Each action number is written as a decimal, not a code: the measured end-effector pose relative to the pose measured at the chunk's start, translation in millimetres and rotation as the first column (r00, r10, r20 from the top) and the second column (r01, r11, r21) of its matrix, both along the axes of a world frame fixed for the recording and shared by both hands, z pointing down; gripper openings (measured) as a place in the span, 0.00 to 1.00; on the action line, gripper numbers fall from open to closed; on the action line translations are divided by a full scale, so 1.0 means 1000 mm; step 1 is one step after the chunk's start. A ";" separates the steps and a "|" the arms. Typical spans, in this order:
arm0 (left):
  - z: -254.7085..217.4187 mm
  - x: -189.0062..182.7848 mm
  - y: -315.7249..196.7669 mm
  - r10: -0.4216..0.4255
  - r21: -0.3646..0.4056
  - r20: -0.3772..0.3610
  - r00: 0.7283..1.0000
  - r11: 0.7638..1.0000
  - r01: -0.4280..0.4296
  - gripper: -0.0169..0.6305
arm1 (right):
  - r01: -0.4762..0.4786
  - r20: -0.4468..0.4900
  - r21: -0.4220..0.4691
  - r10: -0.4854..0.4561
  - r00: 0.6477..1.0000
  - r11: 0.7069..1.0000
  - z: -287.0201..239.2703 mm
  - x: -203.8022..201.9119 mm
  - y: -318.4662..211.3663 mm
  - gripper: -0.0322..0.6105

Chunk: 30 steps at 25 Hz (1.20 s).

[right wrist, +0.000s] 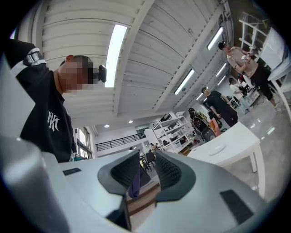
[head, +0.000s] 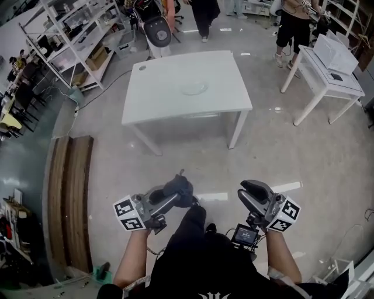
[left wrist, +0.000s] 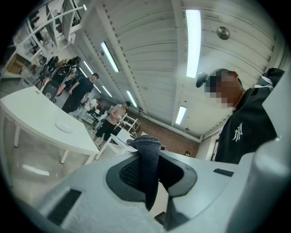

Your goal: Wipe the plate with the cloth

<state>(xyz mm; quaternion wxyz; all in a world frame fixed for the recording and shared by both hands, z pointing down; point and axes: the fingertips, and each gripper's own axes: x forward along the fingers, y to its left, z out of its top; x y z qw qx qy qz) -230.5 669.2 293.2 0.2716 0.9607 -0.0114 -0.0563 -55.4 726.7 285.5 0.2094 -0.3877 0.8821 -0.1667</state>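
While the left gripper (head: 175,195) is clamping its jaws tight on the one cloth (left wrist: 148,159), a dark grey fold is sticking up above the pads and the rest is hanging down between them. The right gripper (right wrist: 147,172) is holding its jaws a narrow gap apart and is gripping nothing; only things farther off are showing through the gap. The two grippers are hovering side by side, near each other, low in front of the person (head: 198,257).

A wide stretch of bare floor (head: 175,169) is lying open between them and the table (head: 158,99), whose near edge is facing the person. The one plate (head: 193,88) is sitting on that table, slightly right of the middle, well in from all four edges, with bare top lying all around it.

A second table (head: 327,84) is standing well apart to the right, and open floor is running between the two. Shelves (head: 76,35) are lining the far left. Wooden boards (head: 70,193) are lying along the floor on the left, well clear of the nearer table's legs. Several people (head: 204,14) are standing beyond the tables' far edges.
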 end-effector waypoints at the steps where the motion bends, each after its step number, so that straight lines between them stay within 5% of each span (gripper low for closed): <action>1: 0.003 0.001 -0.010 0.000 -0.003 -0.001 1.000 1.000 0.000 0.10 | 0.000 -0.001 -0.007 0.000 1.000 1.000 0.005 0.004 -0.010 0.20; 8: 0.022 0.019 -0.108 -0.033 -0.033 -0.029 0.999 0.999 0.032 0.10 | 0.039 0.005 -0.077 -0.038 0.999 0.996 0.026 0.033 -0.106 0.20; 19: 0.037 0.059 -0.283 0.056 -0.080 -0.050 0.997 0.995 -0.060 0.10 | 0.071 -0.022 -0.142 -0.075 0.997 0.987 0.024 0.056 -0.293 0.18; 30: 0.064 0.142 -0.396 -0.017 -0.133 -0.023 1.000 0.991 0.014 0.10 | 0.168 -0.002 -0.153 -0.170 0.985 0.974 0.050 0.125 -0.429 0.18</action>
